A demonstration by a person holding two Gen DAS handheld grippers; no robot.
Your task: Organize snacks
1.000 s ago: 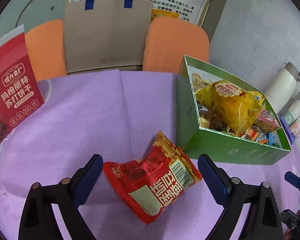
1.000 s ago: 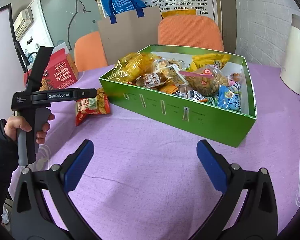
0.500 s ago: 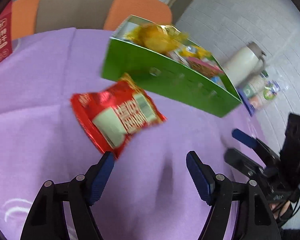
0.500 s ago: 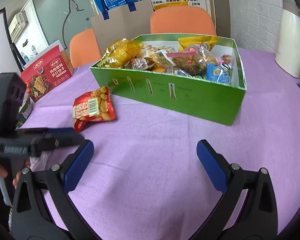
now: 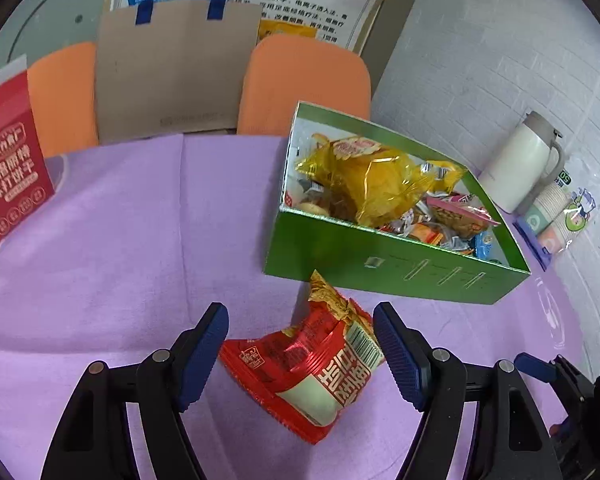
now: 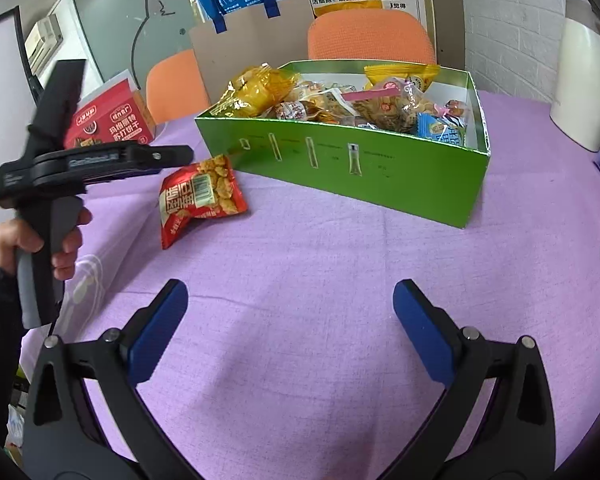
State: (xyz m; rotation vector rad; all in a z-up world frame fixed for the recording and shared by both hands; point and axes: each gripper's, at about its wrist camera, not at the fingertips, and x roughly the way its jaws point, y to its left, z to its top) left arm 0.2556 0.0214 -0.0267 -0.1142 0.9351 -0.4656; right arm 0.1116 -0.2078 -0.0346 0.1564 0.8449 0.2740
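On the purple cloth (image 5: 120, 216), just near of the green box (image 5: 380, 260), lies a red snack bag (image 5: 312, 372), its yellow crimped end pointing at the box wall and close to it, its barcode side facing up. The left gripper (image 5: 300, 354) hangs over the bag with its blue pads (image 5: 202, 354) spread to either side of it; the right pad sits at the bag's barcode edge, the left one just clear, so the jaws stand apart and are not clamped. From the right wrist view the same bag (image 6: 202, 198) rests flat on the cloth, left of the box (image 6: 380, 176), with the left gripper's black body above it and a hand (image 6: 40, 240) in a dark sleeve on the handle. The right gripper (image 6: 290, 328) is wide apart over bare cloth, well near of the box, holding nothing. Inside the box is a heap of wrapped snacks, a big yellow bag (image 5: 372, 184) on top at the left end. Beyond it stand two orange chairs (image 5: 308, 80) and a brown paper bag (image 5: 172, 76). A red carton (image 5: 8, 168) stands at far left, a white jug (image 5: 520, 168) at right.
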